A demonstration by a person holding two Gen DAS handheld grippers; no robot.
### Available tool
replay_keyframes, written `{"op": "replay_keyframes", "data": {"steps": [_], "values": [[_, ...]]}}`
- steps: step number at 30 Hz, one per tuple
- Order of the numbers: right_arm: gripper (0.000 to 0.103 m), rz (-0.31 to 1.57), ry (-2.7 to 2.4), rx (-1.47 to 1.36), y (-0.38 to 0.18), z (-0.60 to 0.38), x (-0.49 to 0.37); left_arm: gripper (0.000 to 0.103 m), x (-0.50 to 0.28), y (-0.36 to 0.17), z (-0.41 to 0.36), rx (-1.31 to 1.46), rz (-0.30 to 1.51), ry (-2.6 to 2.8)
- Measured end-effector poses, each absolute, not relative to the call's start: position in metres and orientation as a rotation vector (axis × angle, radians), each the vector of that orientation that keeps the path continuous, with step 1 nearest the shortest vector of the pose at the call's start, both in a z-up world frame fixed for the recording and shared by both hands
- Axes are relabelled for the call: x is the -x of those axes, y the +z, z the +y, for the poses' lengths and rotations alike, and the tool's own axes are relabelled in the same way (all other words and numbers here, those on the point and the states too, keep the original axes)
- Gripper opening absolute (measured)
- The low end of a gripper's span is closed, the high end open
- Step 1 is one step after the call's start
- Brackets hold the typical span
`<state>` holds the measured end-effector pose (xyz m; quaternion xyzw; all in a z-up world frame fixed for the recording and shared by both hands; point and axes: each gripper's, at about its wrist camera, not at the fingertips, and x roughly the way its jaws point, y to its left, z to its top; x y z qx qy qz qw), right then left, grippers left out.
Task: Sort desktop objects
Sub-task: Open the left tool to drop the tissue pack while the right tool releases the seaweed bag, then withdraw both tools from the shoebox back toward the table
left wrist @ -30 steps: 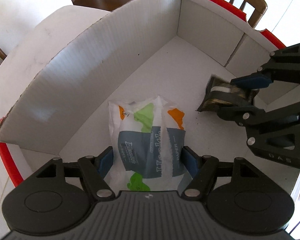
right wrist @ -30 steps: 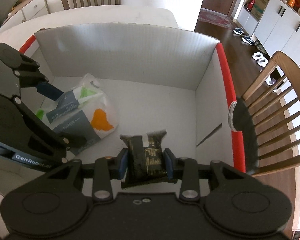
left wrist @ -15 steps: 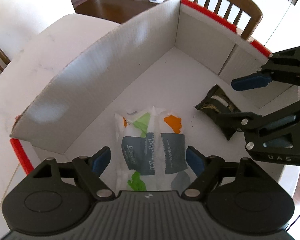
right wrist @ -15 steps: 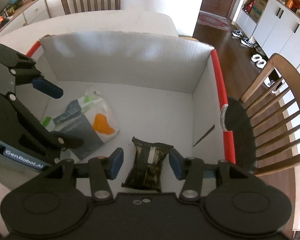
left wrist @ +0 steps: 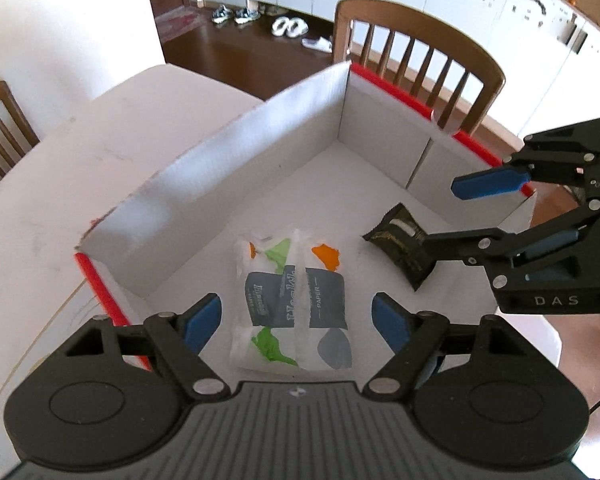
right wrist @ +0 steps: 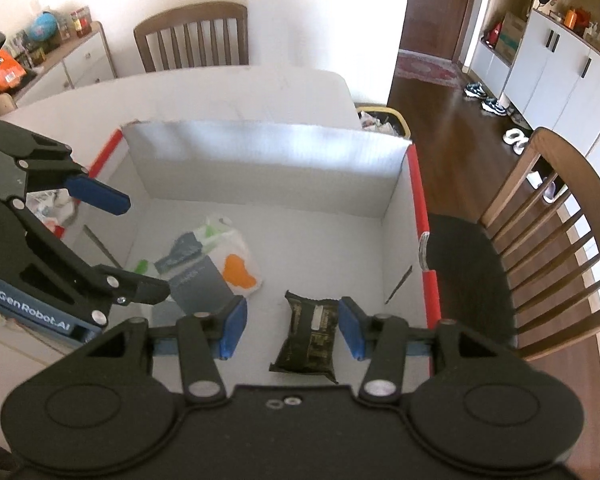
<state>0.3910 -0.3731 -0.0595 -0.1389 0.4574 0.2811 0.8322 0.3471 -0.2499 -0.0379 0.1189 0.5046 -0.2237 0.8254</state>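
Left gripper (left wrist: 296,318) above the box (left wrist: 236,176), jaws spread wide, nothing between them; tissue pack (left wrist: 294,300) lies flat on the box floor below, untouched. Right gripper (right wrist: 291,326) also spread apart, empty; dark snack packet (right wrist: 310,338) lies on the box floor between its blue pads (right wrist: 350,332), touching neither. Packs lie near each other, not touching. Box sits on white table (left wrist: 100,152)
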Motion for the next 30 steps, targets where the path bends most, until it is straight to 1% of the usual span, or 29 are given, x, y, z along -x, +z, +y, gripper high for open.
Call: {"op": "replay_keyframes", "data": {"steps": [15,16,17,19,21,26,30], "values": [[0.05,0.881,0.632,0.248,-0.021,-0.378,-0.359,0.082,-0.291,0.007,-0.22,-0.162,0.945,-0.436],[0.053,0.877,0.635,0.246,-0.019,-0.378,-0.356,0.082,-0.286,0.009,-0.218,-0.159,0.94,-0.437],[0.057,0.871,0.636,0.242,-0.017,-0.378,-0.354,0.082,-0.28,0.011,-0.216,-0.159,0.933,-0.436],[0.061,0.854,0.637,0.237,-0.014,-0.378,-0.348,0.082,-0.269,0.016,-0.211,-0.156,0.915,-0.425],[0.062,0.843,0.646,0.235,-0.013,-0.377,-0.343,0.083,-0.26,0.019,-0.206,-0.139,0.909,-0.419],[0.065,0.824,0.645,0.228,-0.01,-0.374,-0.335,0.087,-0.24,0.026,-0.197,-0.119,0.88,-0.396],[0.066,0.816,0.644,0.222,-0.011,-0.372,-0.328,0.101,-0.226,0.028,-0.188,-0.106,0.851,-0.373]]}}
